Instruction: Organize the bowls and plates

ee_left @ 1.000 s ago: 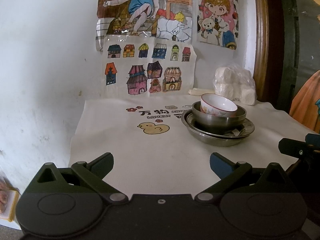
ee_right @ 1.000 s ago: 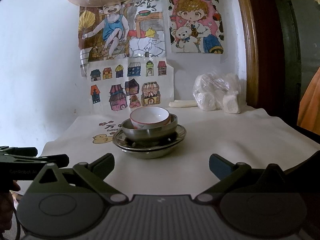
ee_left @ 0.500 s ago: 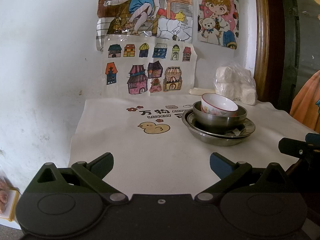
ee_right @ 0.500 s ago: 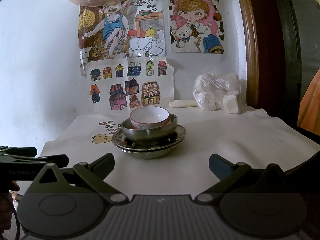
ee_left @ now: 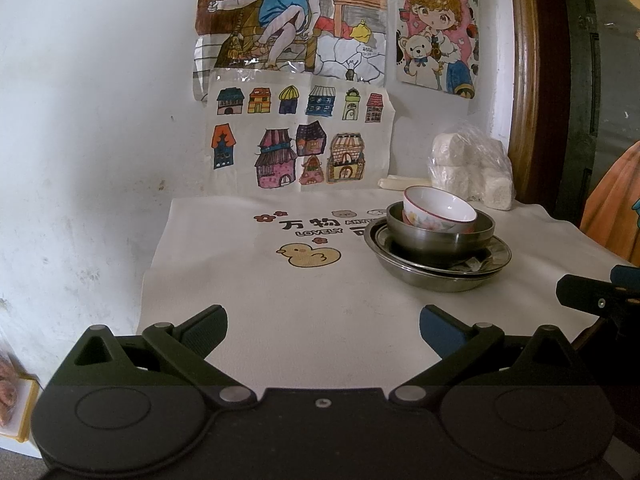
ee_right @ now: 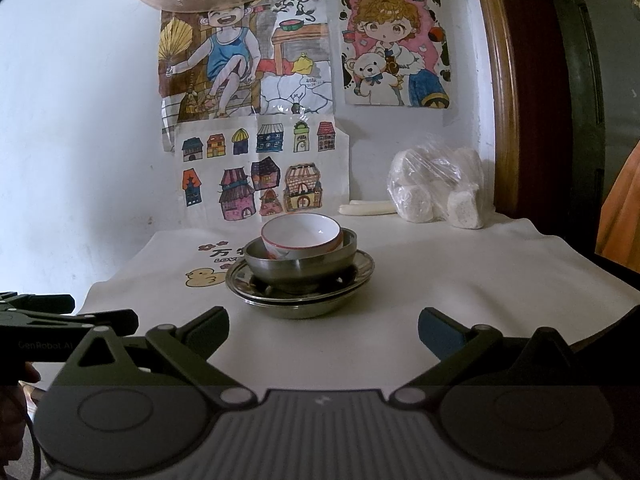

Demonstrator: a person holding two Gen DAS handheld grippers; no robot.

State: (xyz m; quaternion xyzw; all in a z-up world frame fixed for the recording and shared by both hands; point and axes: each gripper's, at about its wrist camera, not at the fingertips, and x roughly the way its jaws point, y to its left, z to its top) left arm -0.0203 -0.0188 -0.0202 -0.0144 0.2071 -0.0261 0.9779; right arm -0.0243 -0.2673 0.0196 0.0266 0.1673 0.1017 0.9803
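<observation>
A white ceramic bowl with a red rim sits tilted inside a steel bowl, which stands on stacked steel plates on the white cloth. The same stack shows in the right wrist view: ceramic bowl, steel bowl, plates. My left gripper is open and empty, near the table's front, left of the stack. My right gripper is open and empty, in front of the stack.
A white cloth with a yellow duck print covers the table. A plastic bag of white blocks and a pale stick lie at the back by the wall. Drawings hang on the wall. A wooden frame stands at right.
Both views have shifted very slightly; the stack and both open grippers stay as they were.
</observation>
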